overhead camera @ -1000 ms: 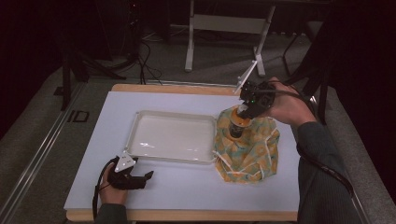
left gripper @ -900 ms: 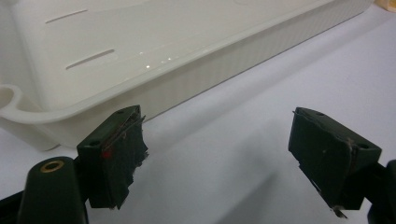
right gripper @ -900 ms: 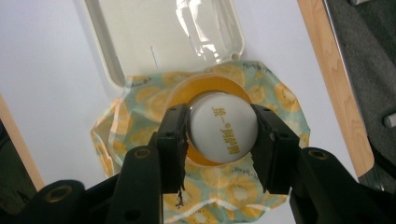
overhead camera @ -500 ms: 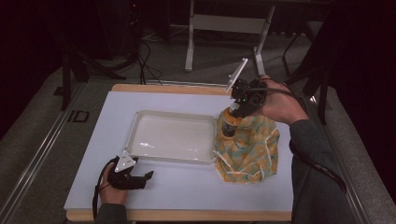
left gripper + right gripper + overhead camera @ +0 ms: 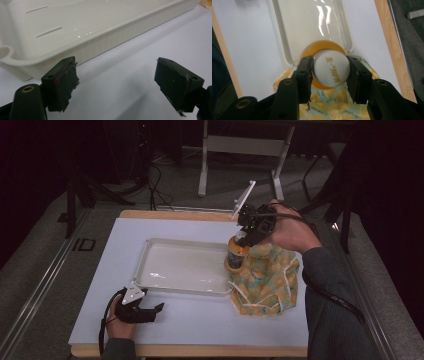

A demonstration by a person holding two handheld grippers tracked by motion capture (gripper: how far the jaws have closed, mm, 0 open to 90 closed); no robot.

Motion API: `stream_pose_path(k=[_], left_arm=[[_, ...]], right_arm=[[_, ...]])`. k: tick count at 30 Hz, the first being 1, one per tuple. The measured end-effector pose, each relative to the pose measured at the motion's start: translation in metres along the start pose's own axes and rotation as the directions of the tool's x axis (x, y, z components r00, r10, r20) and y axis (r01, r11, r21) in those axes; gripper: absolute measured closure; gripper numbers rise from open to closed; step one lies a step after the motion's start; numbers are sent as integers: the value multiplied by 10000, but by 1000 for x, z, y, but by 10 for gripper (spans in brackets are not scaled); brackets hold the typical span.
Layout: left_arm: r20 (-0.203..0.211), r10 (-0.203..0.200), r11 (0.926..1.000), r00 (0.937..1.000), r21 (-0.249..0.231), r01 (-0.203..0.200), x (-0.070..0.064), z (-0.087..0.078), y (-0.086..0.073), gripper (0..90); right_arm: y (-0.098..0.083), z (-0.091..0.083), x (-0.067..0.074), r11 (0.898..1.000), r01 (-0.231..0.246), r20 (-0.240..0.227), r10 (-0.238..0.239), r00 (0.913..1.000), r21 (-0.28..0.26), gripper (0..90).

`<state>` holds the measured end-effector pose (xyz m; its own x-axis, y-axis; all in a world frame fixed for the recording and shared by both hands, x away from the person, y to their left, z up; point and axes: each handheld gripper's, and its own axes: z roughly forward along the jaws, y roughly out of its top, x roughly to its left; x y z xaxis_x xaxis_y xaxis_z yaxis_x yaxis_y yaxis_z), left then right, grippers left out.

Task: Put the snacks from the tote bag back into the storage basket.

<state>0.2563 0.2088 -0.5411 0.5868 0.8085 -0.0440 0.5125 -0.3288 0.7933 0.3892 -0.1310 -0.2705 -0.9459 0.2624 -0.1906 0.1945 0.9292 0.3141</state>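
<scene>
My right gripper (image 5: 239, 245) (image 5: 331, 71) is shut on the white cap of an orange bottle (image 5: 235, 258) (image 5: 322, 51), which hangs upright over the right end of the white tray (image 5: 150, 270) (image 5: 279, 32). Below and to the right of it lies a yellow-and-teal patterned cloth bag (image 5: 267, 275) (image 5: 332, 107). My left gripper (image 5: 152, 310) (image 5: 117, 82) rests on the white table near the tray's front left corner (image 5: 15, 62), open, with nothing between its pads.
The white tabletop (image 5: 200, 320) has a wooden edge (image 5: 175, 214) at the back. A metal stand (image 5: 245, 145) and cables sit on the floor beyond the table. The person's right sleeve (image 5: 330, 310) crosses the table's right side.
The right gripper has carried the orange bottle leftward, from above the patterned bag to over the tray's right end. The left gripper stayed where it was.
</scene>
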Motion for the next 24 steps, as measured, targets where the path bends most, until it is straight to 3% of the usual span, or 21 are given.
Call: stream_pose_path(k=[24], left_arm=[[14,-61,9999,10000,-80,61,0,0,0,187]], right_arm=[[18,17,16,9980,608,-267,-603,9978,197,589]])
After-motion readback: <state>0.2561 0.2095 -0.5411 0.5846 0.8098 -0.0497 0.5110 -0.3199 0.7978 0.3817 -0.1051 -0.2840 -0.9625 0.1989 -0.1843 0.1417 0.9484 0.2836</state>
